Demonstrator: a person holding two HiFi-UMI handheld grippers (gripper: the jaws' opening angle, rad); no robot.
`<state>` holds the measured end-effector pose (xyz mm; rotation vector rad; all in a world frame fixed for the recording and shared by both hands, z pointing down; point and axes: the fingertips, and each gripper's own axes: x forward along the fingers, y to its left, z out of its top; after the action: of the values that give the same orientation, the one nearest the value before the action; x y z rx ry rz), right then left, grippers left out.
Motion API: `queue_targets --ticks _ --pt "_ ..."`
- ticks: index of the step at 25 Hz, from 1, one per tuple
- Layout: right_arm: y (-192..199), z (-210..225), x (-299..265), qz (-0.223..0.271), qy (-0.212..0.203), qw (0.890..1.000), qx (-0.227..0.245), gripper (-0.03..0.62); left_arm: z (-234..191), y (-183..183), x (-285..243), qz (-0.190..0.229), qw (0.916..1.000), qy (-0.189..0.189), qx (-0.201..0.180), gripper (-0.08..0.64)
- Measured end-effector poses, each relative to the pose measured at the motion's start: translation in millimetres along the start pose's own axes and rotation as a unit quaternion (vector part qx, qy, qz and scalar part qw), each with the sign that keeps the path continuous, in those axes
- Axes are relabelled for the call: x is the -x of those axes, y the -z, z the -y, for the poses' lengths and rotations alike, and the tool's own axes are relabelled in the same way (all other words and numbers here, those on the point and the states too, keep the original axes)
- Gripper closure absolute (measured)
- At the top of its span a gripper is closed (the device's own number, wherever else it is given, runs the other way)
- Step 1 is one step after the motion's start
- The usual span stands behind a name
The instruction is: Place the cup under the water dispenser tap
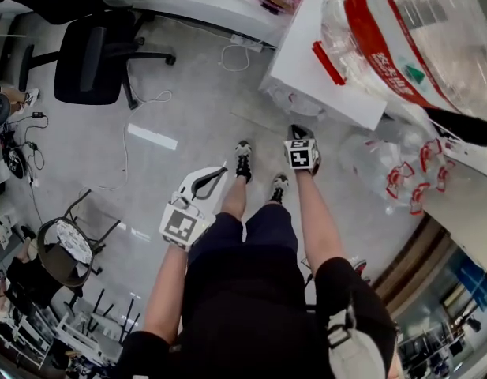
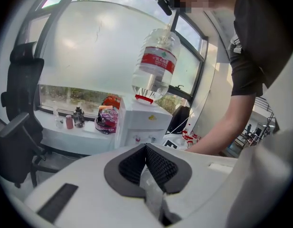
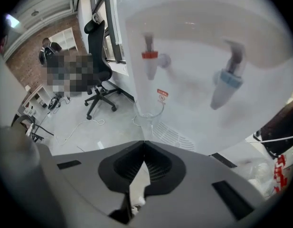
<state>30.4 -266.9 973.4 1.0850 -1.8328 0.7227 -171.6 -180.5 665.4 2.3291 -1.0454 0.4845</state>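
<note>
The left tongs (image 2: 146,147) are sitting fully closed, pad against pad, with nothing between them, and they are pointing toward the front of the water dispenser (image 2: 142,121) from well back. The right tongs (image 3: 144,146) are likewise pressing shut on nothing, and they are hanging close in front of the water dispenser and tilting steeply down at its base. Just beyond their tips, the clear cup (image 3: 148,114) is standing upright on the slotted drip tray (image 3: 171,135) in the water dispenser's recess, directly below the red tap (image 3: 149,63), free of both tongs. The blue tap (image 3: 227,85) is hanging beside the red one, with nothing under it. On top of the water dispenser a large water bottle (image 2: 155,65) with a red label is standing upside down, its neck plugging into the cabinet. Left of the water dispenser, as the left gripper view shows it, a white surface (image 2: 75,136) is running along under the window and carrying a few small bottles (image 2: 73,118) and a colourful round container (image 2: 107,123). Farther to that side of the water dispenser a black office chair (image 3: 99,65) is standing on the grey floor (image 3: 89,127), with a cable trailing across the floor near its wheels.
</note>
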Motion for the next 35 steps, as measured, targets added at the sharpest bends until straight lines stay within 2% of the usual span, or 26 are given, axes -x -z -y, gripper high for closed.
queue_targets --ticks 4,8,14,21,24,27,35 --pt "-6.8 -12.2 42.6 0.022 -0.015 1.0 -0.003 0.598 12.0 -16.8 15.9 0.008 0.9999 -0.002 -0.01 0.56" --pt "-22.1 -21.0 95.4 0.056 -0.024 0.998 0.019 0.598 23.0 -30.1 30.2 0.031 0.9985 -0.019 -0.04 0.56" --pt "-38.9 -21.3 175.4 0.104 -0.035 0.991 0.073 0.598 53.3 -45.3 55.8 0.069 0.9966 -0.044 0.002 0.56" --pt "-29.7 6.6 274.6 0.158 -0.034 0.985 0.063 0.598 89.2 -49.0 66.4 0.077 0.9947 -0.069 -0.003 0.56" --pt "-24.5 23.4 313.1 0.176 -0.036 0.981 0.08 0.598 110.1 -60.4 57.5 0.091 0.9937 -0.064 -0.017 0.56" --pt "-24.1 22.2 349.6 0.199 -0.045 0.975 0.094 0.598 129.8 -66.8 58.7 0.099 0.9931 -0.057 -0.027 0.56" --pt "-7.8 -11.4 416.1 0.243 -0.124 0.952 0.138 0.598 197.0 -67.2 49.4 0.107 0.9922 -0.029 -0.057 0.559"
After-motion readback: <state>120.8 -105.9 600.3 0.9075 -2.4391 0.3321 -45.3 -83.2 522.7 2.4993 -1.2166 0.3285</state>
